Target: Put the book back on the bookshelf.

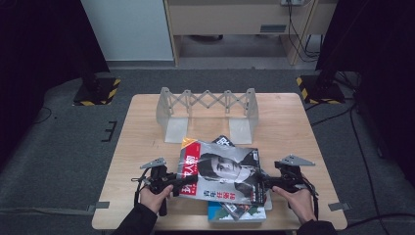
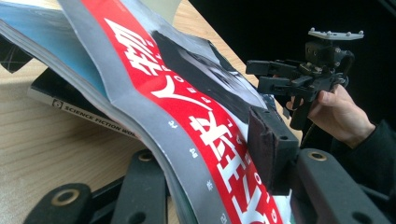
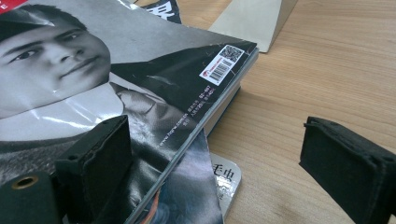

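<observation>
A magazine (image 1: 218, 171) with a red spine band and a black-and-white portrait cover tops a small stack near the table's front edge. My left gripper (image 1: 175, 182) grips its left edge: in the left gripper view the magazine (image 2: 187, 102) bends upward between the jaws of my left gripper (image 2: 205, 149), one pad on the cover, the other jaw beneath. My right gripper (image 1: 262, 185) stands open at the magazine's right edge. In the right gripper view one jaw hangs over the cover (image 3: 140, 60) and the other over bare wood, around my right gripper (image 3: 224, 149).
Under the top magazine lie other magazines (image 1: 237, 211) and a dark book (image 2: 70, 107). A translucent expandable book rack (image 1: 208, 110) stands at the back of the wooden table (image 1: 293, 127); its foot (image 3: 257, 18) is close behind the stack.
</observation>
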Demonstrator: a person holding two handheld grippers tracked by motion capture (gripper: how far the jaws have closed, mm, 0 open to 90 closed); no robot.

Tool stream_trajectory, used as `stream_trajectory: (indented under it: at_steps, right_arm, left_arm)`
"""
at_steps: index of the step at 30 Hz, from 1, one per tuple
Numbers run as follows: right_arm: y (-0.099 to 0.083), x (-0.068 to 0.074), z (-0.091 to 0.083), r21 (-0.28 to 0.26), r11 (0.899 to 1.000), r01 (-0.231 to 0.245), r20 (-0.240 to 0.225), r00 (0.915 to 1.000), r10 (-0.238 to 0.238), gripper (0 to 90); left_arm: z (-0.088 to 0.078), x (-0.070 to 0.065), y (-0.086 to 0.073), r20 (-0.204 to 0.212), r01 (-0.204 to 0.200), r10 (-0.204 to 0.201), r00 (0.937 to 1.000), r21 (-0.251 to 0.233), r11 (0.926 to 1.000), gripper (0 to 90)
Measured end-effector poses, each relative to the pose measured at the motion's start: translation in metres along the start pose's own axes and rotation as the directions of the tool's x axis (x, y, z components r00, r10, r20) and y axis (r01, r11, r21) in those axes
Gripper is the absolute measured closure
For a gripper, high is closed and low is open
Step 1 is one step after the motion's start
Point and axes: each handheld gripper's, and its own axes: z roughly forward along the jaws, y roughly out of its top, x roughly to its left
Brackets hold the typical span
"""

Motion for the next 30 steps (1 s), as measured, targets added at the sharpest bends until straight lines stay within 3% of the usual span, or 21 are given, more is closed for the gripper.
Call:
stream_trajectory:
  at_steps: [8,19,25,30]
  right_arm:
    - [0.002,-0.009,-0.006,-0.018,1.000,-0.015,0.027,0.9995,0.016,9.5]
    - [0.001,-0.027,-0.014,-0.018,0.999,-0.033,0.099,0.9945,0.035,9.5]
    - [0.000,-0.035,-0.018,-0.009,0.999,-0.041,0.145,0.9885,0.041,9.7]
    - [-0.004,-0.046,-0.019,0.030,0.999,-0.025,0.219,0.9755,0.018,9.8]
  left_arm:
    - [-0.005,-0.003,0.007,0.066,0.038,-0.036,0.9971,-0.026,0.9989,70.7]
    - [-0.006,-0.015,0.025,0.112,0.013,-0.007,0.9937,-0.059,0.9982,80.0]
    - [-0.003,-0.021,0.034,0.155,0.034,-0.021,0.9877,-0.084,0.9959,83.0]
    - [0.000,-0.024,0.037,0.182,0.064,-0.045,0.9823,-0.098,0.9931,85.7]
